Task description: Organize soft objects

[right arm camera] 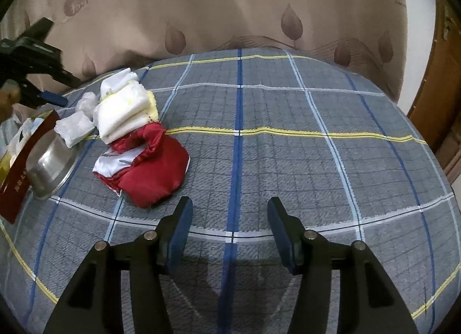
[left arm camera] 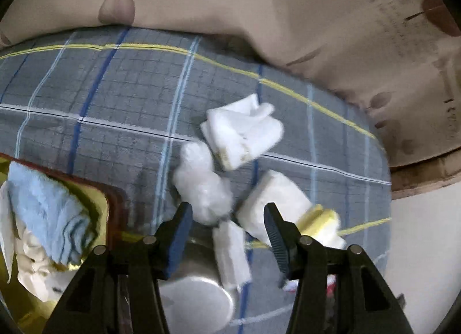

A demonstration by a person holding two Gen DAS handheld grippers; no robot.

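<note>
A loose cluster of soft items lies on a grey plaid bedsheet (right arm camera: 288,161) striped in blue, white and yellow. In the left wrist view, a folded white cloth (left arm camera: 242,132) sits farthest out, a crumpled translucent white wad (left arm camera: 201,184) just nearer and touching it, and a small folded white pad (left arm camera: 232,256) nearest, lying against the side of an overturned steel bowl (left arm camera: 198,299). To the right, a stack of white and pale-yellow folded cloths (left arm camera: 291,207) rests beside them. The left gripper (left arm camera: 227,218) hovers just over the wad and the pad, its fingers apart and holding nothing. At the left edge of that view, a gold-lined box with a dark red rim (left arm camera: 100,198) holds a light-blue towel (left arm camera: 49,210) lying on top of white cloth (left arm camera: 31,262).

The right wrist view shows the same pile from the side: the cloth stack (right arm camera: 124,115) with a red satin garment (right arm camera: 149,167) with a white panel touching its near edge, the small pad (right arm camera: 73,128) and the bowl (right arm camera: 52,169) beside the red box (right arm camera: 20,172). The left gripper (right arm camera: 50,97) appears above the pile at the far left. The right gripper (right arm camera: 229,218) hangs over bare sheet well apart from the pile, fingers apart and empty. A beige curtain (right arm camera: 230,11) with leaf prints and lettering hangs behind the bed.
</note>
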